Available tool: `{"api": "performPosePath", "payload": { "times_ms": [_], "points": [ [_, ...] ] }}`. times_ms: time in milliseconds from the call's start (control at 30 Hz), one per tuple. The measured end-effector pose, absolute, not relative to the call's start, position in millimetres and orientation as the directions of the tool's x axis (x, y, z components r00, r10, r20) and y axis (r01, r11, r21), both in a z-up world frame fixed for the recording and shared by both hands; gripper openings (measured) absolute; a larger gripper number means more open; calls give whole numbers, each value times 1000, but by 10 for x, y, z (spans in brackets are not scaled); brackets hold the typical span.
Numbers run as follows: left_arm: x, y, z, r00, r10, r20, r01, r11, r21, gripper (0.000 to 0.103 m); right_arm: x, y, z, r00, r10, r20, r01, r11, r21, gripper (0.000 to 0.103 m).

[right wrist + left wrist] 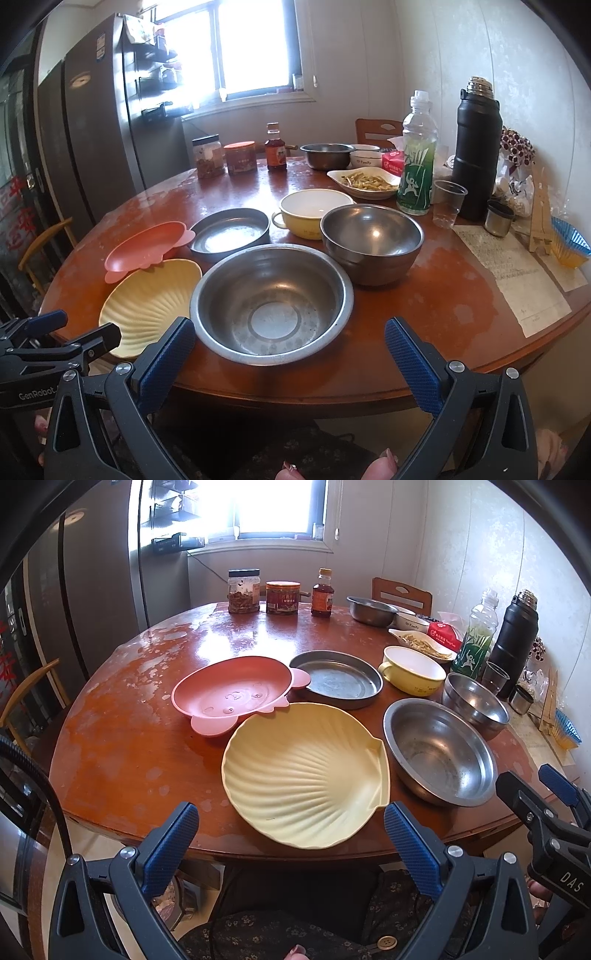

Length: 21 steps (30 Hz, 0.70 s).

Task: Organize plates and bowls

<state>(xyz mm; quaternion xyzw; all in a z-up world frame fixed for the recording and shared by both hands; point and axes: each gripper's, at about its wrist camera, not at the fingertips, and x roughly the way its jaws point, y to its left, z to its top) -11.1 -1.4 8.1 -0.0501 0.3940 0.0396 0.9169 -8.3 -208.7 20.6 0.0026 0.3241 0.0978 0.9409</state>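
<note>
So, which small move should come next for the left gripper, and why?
Probably ease the open left gripper forward to the shell plate. Its near rim overhangs the table edge just ahead, and both grippers are empty, so no stacking has begun.

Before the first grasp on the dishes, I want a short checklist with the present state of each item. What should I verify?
1. Left claw open and empty: ok.
2. Right claw open and empty: ok.
3. Shell plate free to lift: not ok, the pink plate rests a tab on its far rim.
4. Big steel bowl empty and standing apart from the shell plate: ok.
5. Deep steel bowl empty: ok. Whether it touches the big steel bowl: cannot tell.
6. Near edge of the table safe: not ok, the shell plate overhangs it.
</note>
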Motion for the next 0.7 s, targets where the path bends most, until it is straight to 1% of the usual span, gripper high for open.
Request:
{"api": "performPosePath", "payload": {
  "times_ms": [367,700],
  "points": [
    [-108,9,77,684,33,-728,-114,992,-62,102,-79,-2063,194,768,190,-611,-191,980,64,103],
    [-72,203,30,680,43,-732,-143,987,-75,102,-31,-1962,168,757,212,-618,-215,974,71,103]
  ]
}}
